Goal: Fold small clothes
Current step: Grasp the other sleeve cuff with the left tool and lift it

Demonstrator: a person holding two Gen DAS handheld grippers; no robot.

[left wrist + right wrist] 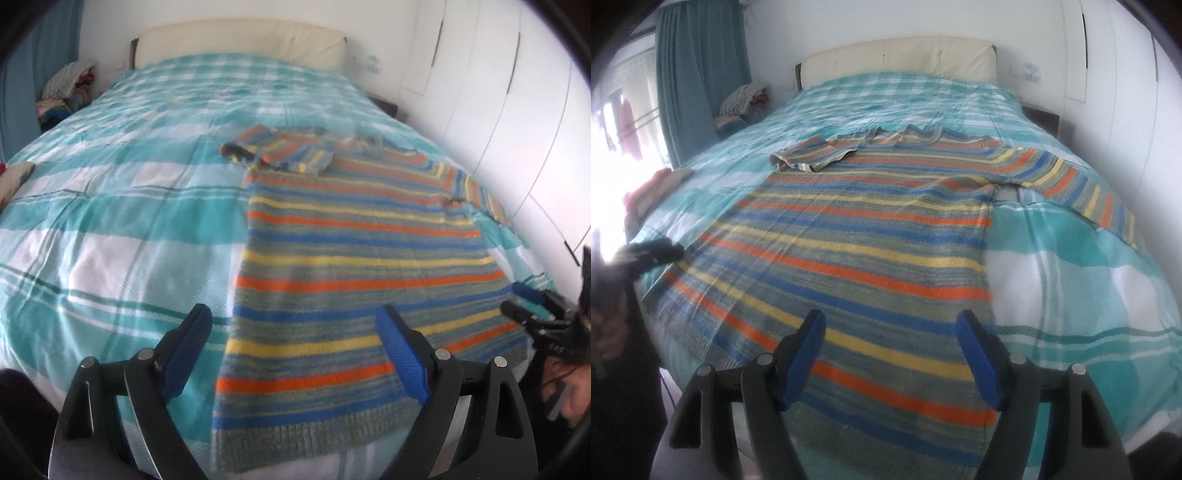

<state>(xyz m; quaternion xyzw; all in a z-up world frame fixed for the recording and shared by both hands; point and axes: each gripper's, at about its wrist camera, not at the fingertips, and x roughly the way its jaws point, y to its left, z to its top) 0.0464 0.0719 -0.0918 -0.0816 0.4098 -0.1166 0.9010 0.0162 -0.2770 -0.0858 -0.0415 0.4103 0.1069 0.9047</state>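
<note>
Striped sweater (pixel 849 236) lies flat on bed (pixel 1089 288), filling frame centre in right wrist view; one sleeve already folded across chest at upper left, other sleeve trailing off to upper right. Knit looks soft, limp, fairly light; likely drapes and stretches when lifted. Best hold: ribbed hem corners or outstretched sleeve cuff. Left tool (pixel 295 354) wide open, empty, over hem. Right tool (pixel 892 354) open, empty, over lower body.
</note>
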